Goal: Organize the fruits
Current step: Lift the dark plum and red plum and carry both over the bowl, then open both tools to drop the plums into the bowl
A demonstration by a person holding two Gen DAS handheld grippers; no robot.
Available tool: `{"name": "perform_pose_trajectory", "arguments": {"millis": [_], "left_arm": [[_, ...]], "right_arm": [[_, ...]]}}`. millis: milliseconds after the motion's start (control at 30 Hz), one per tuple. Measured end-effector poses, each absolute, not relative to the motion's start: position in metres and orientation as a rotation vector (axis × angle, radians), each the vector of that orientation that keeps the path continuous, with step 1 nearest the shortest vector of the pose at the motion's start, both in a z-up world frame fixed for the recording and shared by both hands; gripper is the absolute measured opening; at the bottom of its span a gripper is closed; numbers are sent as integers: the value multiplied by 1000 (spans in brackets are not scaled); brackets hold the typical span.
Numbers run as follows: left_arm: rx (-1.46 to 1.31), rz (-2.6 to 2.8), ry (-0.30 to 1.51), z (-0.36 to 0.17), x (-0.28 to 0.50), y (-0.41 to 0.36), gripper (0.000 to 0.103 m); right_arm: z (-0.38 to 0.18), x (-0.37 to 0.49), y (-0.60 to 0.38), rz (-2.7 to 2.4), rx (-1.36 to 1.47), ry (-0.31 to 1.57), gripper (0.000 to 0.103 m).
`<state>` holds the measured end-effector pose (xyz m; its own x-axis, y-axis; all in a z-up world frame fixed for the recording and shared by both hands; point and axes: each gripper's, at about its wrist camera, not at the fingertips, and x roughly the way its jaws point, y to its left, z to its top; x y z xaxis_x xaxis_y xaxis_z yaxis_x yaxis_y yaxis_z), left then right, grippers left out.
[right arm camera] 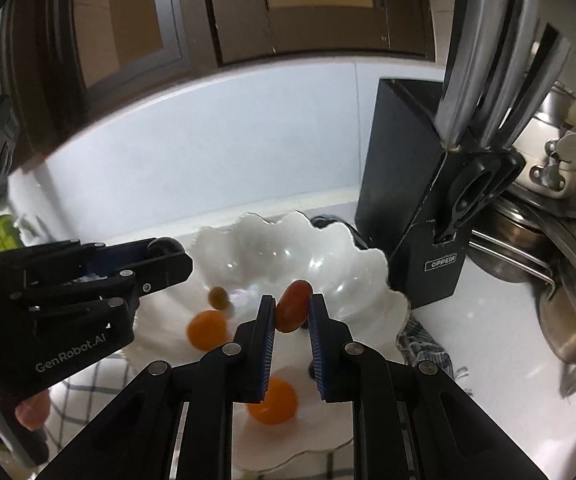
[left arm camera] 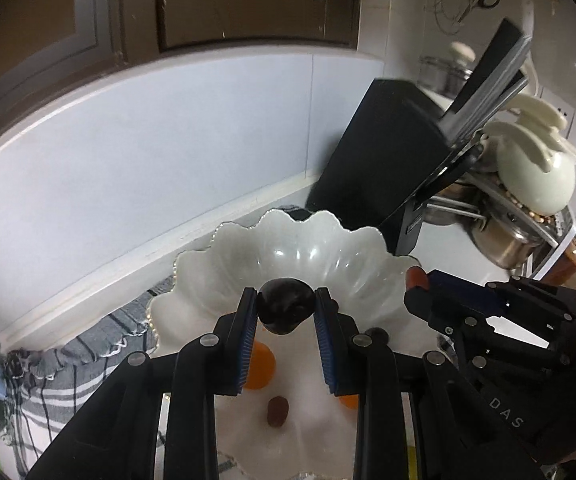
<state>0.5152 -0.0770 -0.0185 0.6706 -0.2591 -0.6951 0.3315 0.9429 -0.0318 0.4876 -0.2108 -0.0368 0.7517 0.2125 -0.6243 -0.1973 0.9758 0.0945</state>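
**Dropping two fruits into the white bowl**

I am holding one fruit in each gripper, and both are up over the white scalloped bowl [left arm camera: 288,256].

My left gripper [left arm camera: 286,304] is clamped on a dark plum [left arm camera: 285,307]. The blue pads press on both its sides. My right gripper [right arm camera: 292,308] is clamped on a small red tomato [right arm camera: 293,306], a long, oval one. It sticks up a bit above the tips.

Some fruit lies in the bowl already: two orange fruits [right arm camera: 207,330] [right arm camera: 273,401], a small green-brown one [right arm camera: 219,296] and a small reddish-brown one [left arm camera: 277,411]. The bowl sits on a checked cloth [left arm camera: 88,344]. A black knife block [right arm camera: 408,200] stands just beside it, on the right.

I think the job now is to let both fruits go into the bowl. To do it well, I would bring each gripper low and over a bare white spot, not over another fruit. Then I would open the pads slowly so the fruit rolls off softly. The tomato is squishy, so no dropping from high up. I would keep my right gripper away from the knife block, and keep my two grippers from bumping each other.
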Motion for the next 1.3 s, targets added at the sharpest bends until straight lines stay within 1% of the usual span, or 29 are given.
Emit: {"name": "perform_pose_trajectory", "arguments": {"millis": [333, 600, 633, 667, 700, 767, 833, 900, 967, 1233, 1300], "left_arm": [[107, -332, 894, -49, 559, -85, 29], [136, -316, 934, -62, 572, -94, 31], [135, -313, 934, -62, 573, -94, 38], [135, -310, 931, -61, 572, -93, 48], [136, -307, 923, -60, 571, -93, 51], [145, -299, 908, -56, 569, -93, 52], [153, -274, 901, -54, 568, -92, 55], [153, -265, 893, -51, 565, -90, 56], [152, -255, 886, -47, 560, -89, 59], [138, -224, 832, -28, 528, -85, 62], [136, -227, 816, -23, 519, -81, 62]], "right_arm": [[-60, 527, -216, 219, 40, 804, 19], [-69, 541, -214, 214, 35, 846, 19], [-70, 542, -214, 212, 33, 849, 20], [-71, 543, -214, 210, 31, 854, 23], [-71, 543, -215, 209, 30, 858, 30], [-71, 542, -217, 202, 29, 854, 36], [-70, 541, -219, 195, 30, 849, 36], [-69, 538, -221, 187, 36, 845, 36], [-66, 534, -223, 180, 32, 838, 36], [-47, 505, -222, 167, 18, 773, 36], [-41, 497, -222, 168, 25, 755, 42]]}}
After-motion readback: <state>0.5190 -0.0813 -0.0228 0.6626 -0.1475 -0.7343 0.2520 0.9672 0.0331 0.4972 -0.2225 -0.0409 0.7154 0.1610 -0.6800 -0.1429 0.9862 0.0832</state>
